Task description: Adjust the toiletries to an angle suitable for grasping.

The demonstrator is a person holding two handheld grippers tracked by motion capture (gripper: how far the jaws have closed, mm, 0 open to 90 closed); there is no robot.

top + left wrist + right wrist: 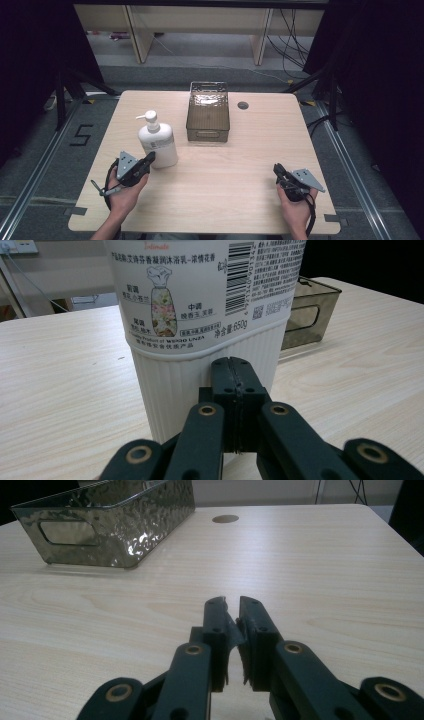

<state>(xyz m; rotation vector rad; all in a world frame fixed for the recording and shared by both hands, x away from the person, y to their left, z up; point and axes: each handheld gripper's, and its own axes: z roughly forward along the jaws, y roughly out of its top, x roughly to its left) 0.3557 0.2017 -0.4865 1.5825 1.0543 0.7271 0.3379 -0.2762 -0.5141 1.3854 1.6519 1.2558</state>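
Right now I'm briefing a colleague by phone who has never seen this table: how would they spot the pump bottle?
On the light wooden table, look at the left half, beside the smoky translucent bin. The pump bottle stands upright in front of the left gripper. It alone is white, with a ribbed base and a pump spout.

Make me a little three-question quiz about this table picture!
1. True or false: the left hand-held gripper is close beside the white plastic pump bottle.
2. Which is farther from the person: the bottle or the smoky clear plastic basket?
3. Fill in: the light wooden table has a small round ____ near the basket.

Key: 1 true. 2 the basket. 3 hole.
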